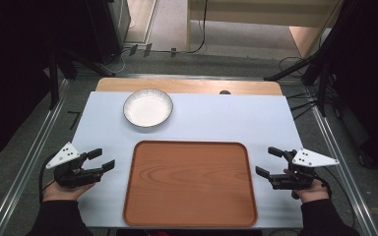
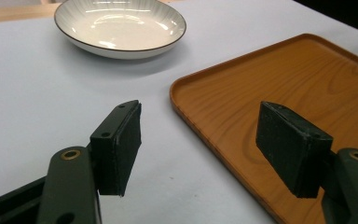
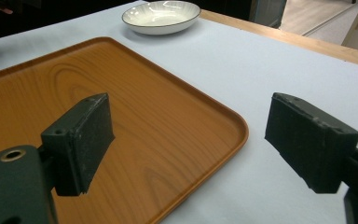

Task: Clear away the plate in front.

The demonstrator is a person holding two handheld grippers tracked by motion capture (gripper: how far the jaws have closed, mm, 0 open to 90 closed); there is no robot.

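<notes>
Wooden table edge (image 3: 303, 44) beyond bowl (image 3: 161, 16), right gripper view.

Left gripper (image 1: 101, 160) at table's (image 1: 226, 115) left side, jaws spread, nothing between them; jaw tips point at wooden tray (image 1: 189, 183), just short of its left edge. Right gripper (image 1: 269, 161) opposite, jaws likewise apart and empty, tips aimed at tray's right edge, close beside it. White bowl (image 1: 148, 107) well beyond left jaws, past tray's far left corner, apart from tray. Grey plate tops each gripper.
</notes>
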